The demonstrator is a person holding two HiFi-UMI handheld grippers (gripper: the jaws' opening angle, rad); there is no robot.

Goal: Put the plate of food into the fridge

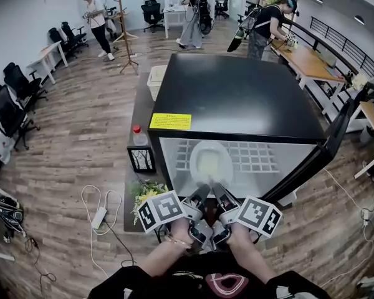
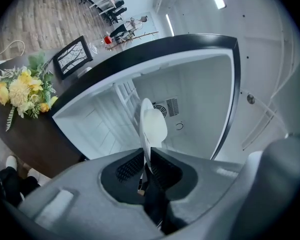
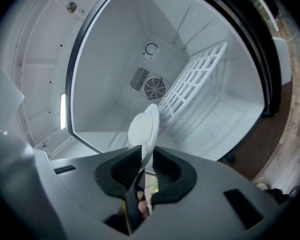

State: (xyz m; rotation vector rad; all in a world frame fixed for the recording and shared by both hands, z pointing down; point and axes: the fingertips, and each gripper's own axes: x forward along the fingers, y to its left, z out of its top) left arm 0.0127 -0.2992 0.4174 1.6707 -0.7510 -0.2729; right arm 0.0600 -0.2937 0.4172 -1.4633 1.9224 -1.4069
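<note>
A white plate (image 1: pixel 210 161) with something pale on it hangs level at the open front of the black fridge (image 1: pixel 237 98), over its white inside. Both grippers hold the plate's near rim side by side. My left gripper (image 1: pixel 202 190) is shut on the rim at the left, my right gripper (image 1: pixel 220 190) at the right. In the left gripper view the plate (image 2: pixel 152 126) stands edge-on between the jaws of the left gripper (image 2: pixel 147 156). In the right gripper view the plate (image 3: pixel 142 129) rises the same way from the right gripper (image 3: pixel 146 156). A white wire shelf (image 3: pixel 195 79) lies inside the fridge.
The fridge door (image 1: pixel 324 154) stands open to the right. Left of the fridge a dark low table (image 1: pixel 132 185) bears yellow flowers (image 1: pixel 146 195), a picture frame (image 1: pixel 141 159) and a red-capped bottle (image 1: pixel 137 136). A power strip with cable (image 1: pixel 100 217) lies on the floor. Several people stand far behind.
</note>
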